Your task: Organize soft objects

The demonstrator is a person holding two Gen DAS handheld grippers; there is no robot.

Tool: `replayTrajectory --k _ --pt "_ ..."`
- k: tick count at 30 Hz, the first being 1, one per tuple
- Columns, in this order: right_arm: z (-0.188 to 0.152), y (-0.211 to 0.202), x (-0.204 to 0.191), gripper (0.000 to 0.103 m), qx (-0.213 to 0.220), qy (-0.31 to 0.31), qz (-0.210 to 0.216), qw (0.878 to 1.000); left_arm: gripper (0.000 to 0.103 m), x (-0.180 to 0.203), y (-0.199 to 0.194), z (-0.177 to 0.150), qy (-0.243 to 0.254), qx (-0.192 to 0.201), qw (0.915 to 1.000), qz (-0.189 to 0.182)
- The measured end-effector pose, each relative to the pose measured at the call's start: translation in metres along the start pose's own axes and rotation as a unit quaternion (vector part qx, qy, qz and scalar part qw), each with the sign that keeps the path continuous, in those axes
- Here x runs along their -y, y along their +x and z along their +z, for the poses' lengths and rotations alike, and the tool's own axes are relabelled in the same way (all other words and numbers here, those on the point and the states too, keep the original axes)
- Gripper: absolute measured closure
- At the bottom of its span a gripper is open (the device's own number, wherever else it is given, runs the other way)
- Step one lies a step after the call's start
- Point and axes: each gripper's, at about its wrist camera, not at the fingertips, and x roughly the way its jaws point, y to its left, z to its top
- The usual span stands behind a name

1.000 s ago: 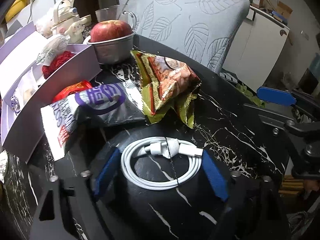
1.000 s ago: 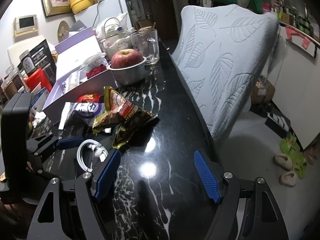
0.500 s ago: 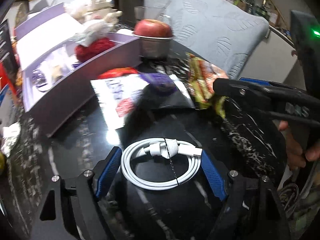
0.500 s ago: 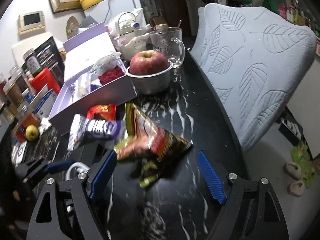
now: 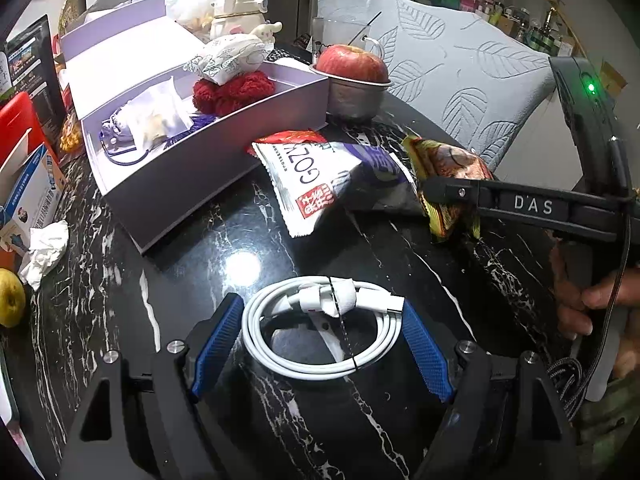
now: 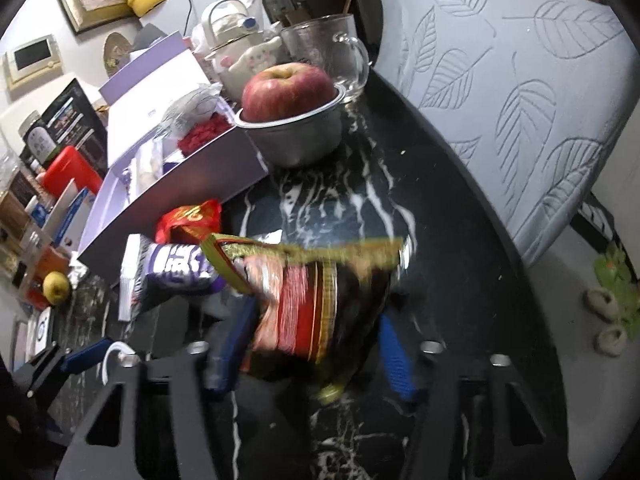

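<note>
Closing right tongs [image 6: 312, 354] squeeze snack bag [image 6: 308, 304]; left tongs [image 5: 320, 344] grip coiled cable [image 5: 320, 332] (left view only).

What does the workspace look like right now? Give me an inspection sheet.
Surface: black white-veined marble tabletop, glossy.
Job's things: gold-and-red crinkly snack bag; white-and-purple snack bag; small red packet; open lavender cardboard box holding red knitted piece.
Clutter: red apple in steel bowl, glass mug, crumpled tissue, yellow-green fruit.
Grippers: left gripper around the cable, grip unclear; right gripper closing on the gold-and-red bag.
Cables: coiled white charging cable.
Surroundings: leaf-embossed pale cushion.
</note>
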Motion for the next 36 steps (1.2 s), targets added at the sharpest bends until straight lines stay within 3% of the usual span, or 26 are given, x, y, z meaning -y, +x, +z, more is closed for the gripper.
replayTrajectory --k 5,17,30,31,34,36 --pt "-0.011 -0.009 -0.005 0.055 0.004 -0.009 -0.002 1.0 0.023 0.003 -0.006 -0.005 -0.001 0.005 1.0 0.002" --pt "-0.067 -0.055 -0.011 0.055 0.01 -0.019 0.011 1.0 0.023 0.014 -0.033 -0.025 0.007 0.021 0.9998 -0.002" --pt "-0.112 -0.08 -0.022 0.054 0.011 -0.036 0.009 0.999 0.023 0.019 -0.039 -0.038 0.016 0.009 0.9998 -0.007" --pt "-0.113 -0.081 -0.022 0.051 0.012 -0.038 0.009 0.999 0.023 0.018 -0.038 -0.038 0.014 0.007 0.9998 -0.008" --pt "-0.114 -0.077 -0.026 0.021 0.005 -0.052 -0.009 0.999 0.023 0.017 -0.037 -0.039 0.013 0.006 0.9999 -0.008" --pt "-0.113 -0.074 -0.028 0.021 0.003 -0.061 -0.025 0.998 0.023 0.016 -0.038 -0.039 0.012 0.008 0.9999 -0.007"
